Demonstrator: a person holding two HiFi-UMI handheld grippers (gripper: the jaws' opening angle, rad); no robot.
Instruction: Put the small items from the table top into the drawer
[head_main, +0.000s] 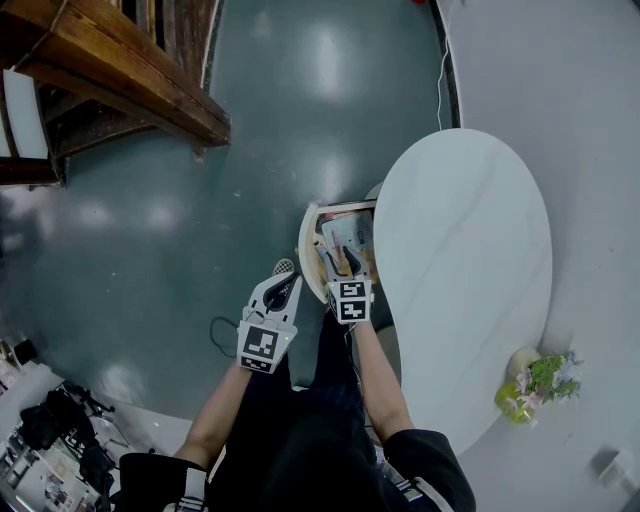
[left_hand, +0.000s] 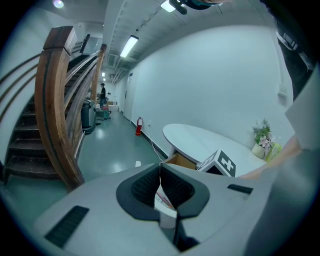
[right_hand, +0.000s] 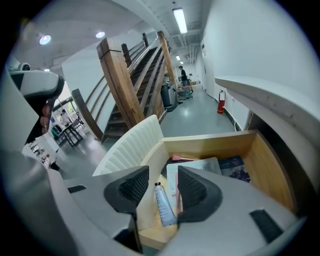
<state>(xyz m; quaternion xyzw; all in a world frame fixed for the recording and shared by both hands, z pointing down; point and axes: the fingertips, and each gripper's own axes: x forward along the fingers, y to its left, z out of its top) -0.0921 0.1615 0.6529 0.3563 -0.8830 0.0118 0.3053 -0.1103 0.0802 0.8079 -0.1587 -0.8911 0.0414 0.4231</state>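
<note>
One tube (right_hand: 164, 205) lies in the open drawer (right_hand: 210, 144) between the right claw's (right_hand: 161, 186) parted jaws, untouched. It seems best to lift that claw straight out so no pad drags it. The left claw (left_hand: 160, 176) is closed and empty.

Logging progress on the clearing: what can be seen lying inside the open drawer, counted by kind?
In the drawer, as far as it shows:
Tube: 1
White printed sheet: 1
Dark blue booklet: 1
Pink stick-shaped item: 1
Total: 4
</note>
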